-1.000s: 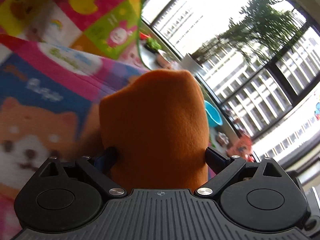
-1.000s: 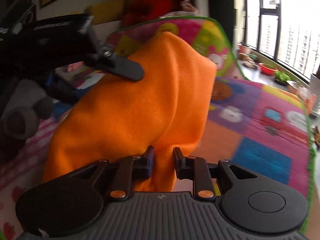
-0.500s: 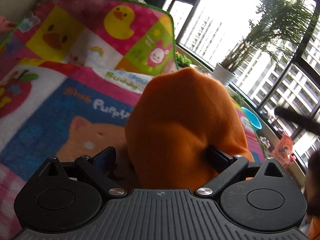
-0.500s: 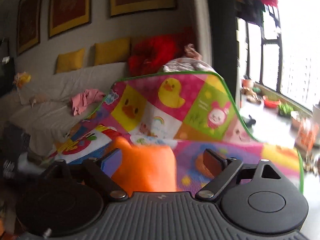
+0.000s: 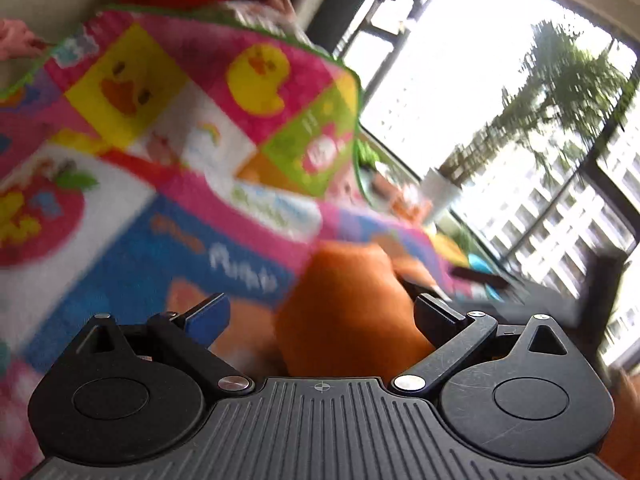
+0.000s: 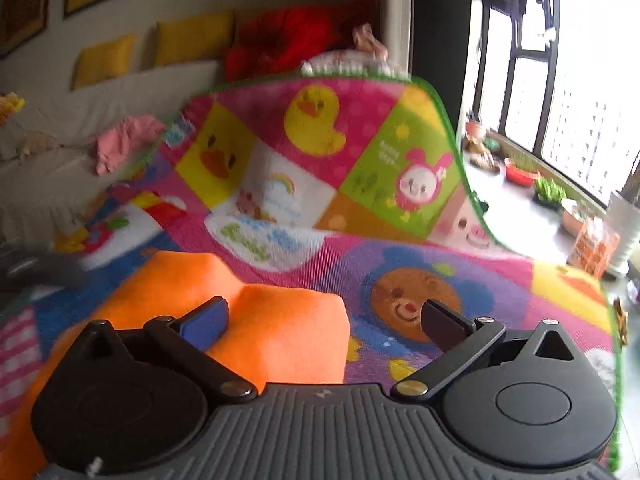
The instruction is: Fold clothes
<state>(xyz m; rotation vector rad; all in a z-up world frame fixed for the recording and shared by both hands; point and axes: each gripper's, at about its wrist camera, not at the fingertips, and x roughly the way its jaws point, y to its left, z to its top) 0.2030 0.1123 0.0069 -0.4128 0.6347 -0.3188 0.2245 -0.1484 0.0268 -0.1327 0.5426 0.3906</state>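
Step in hand, as I judge it: a fold has just been laid and the cloth let go.

Left gripper (image 5: 316, 312): jaws spread wide, grasping nothing. The orange fleece garment (image 5: 348, 312) lies bunched between its fingers, close to the right one; contact is too blurred to call. The garment rests on the cartoon play mat (image 5: 132, 248).

Right gripper (image 6: 324, 318): also released, jaws wide apart and empty. In this view the orange fleece garment (image 6: 244, 316) sits as a roughly folded slab on the play mat (image 6: 500, 280), low and left, partly behind the left finger (image 6: 204, 320). The far end of the mat curls up against a white sofa (image 6: 80, 120) with yellow cushions (image 6: 104, 58); a pink cloth (image 6: 120, 140) lies on the sofa.

Next move, judged: re-grip an edge or two corners of the orange piece for another fold, or press it flat. It still looks puffy and uneven, so line up the edges first.

Writing: the mat's blue panel reads roughly "Pupp…" (image 5: 244, 274), smeared by motion. Green lettering (image 6: 264, 240) on a white patch is unreadable. No brands visible.
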